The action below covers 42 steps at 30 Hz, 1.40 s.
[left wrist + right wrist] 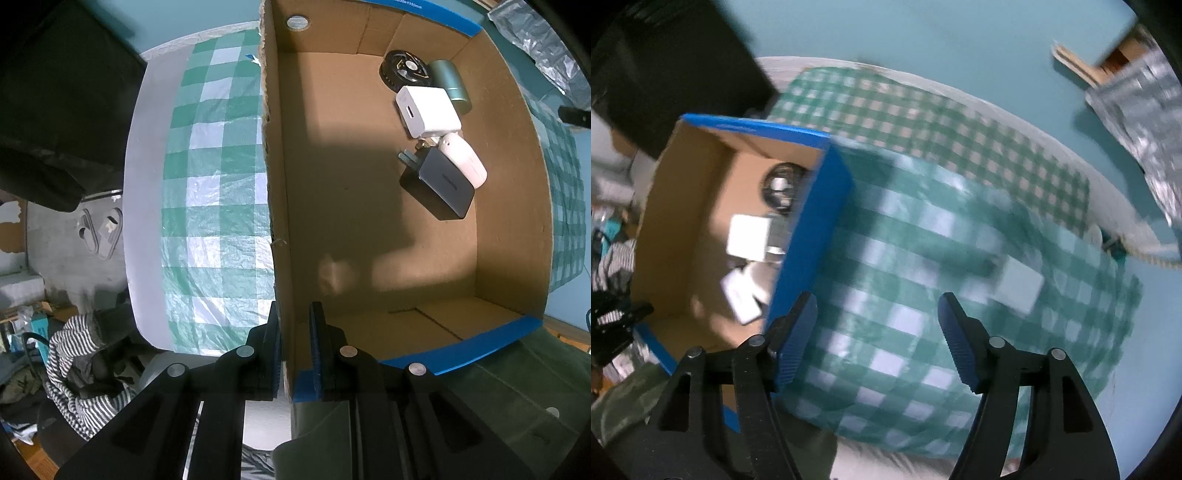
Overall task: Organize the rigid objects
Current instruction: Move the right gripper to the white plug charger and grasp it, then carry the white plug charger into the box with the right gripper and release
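- Lettering on the black charger (439,184) is too small to read.
- Left gripper (295,354) points down, clenched on the box (280,229) wall.
- Right gripper (879,339) points down, released, over the cloth (905,258), holding nothing.
- Chargers lie inside the box.

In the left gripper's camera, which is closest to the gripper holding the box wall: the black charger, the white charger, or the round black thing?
From the left gripper, inside the cardboard box:
1. Black charger, mid-right floor.
2. White charger, farther up.
3. Round black thing, far corner.
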{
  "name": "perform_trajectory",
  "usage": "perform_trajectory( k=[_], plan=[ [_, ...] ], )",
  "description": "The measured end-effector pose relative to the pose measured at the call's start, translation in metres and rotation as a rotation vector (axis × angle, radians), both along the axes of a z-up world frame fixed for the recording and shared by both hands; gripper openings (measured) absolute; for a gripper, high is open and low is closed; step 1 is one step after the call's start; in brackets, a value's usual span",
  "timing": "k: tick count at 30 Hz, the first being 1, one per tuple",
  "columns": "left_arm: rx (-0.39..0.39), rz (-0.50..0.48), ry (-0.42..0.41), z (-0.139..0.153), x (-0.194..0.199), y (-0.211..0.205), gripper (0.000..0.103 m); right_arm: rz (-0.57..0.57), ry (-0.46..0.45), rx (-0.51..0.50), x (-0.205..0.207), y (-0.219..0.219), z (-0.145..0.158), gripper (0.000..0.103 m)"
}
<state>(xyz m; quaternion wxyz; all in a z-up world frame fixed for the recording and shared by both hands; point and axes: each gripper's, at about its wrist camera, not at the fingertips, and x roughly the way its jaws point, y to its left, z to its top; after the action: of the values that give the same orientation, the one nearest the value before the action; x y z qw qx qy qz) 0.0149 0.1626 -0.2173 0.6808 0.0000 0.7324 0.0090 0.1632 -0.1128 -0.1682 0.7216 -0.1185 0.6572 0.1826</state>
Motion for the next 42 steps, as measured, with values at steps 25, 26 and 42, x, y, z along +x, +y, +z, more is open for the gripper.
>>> perform_trajectory(
  k=[25, 26, 42],
  plan=[
    [0.013, 0.024, 0.008, -0.001, 0.001, 0.002, 0.013, -0.314, 0.134, -0.084, 0.07, -0.133, -0.104, 0.069],
    [0.014, 0.024, 0.008, -0.001, 0.001, 0.002, 0.013, -0.308, 0.138, -0.086, 0.07, -0.133, -0.107, 0.069],
    [0.018, 0.035, 0.001, -0.002, -0.002, 0.004, 0.013, -0.343, 0.111, -0.074, 0.072, -0.13, -0.125, 0.058]
  ],
)
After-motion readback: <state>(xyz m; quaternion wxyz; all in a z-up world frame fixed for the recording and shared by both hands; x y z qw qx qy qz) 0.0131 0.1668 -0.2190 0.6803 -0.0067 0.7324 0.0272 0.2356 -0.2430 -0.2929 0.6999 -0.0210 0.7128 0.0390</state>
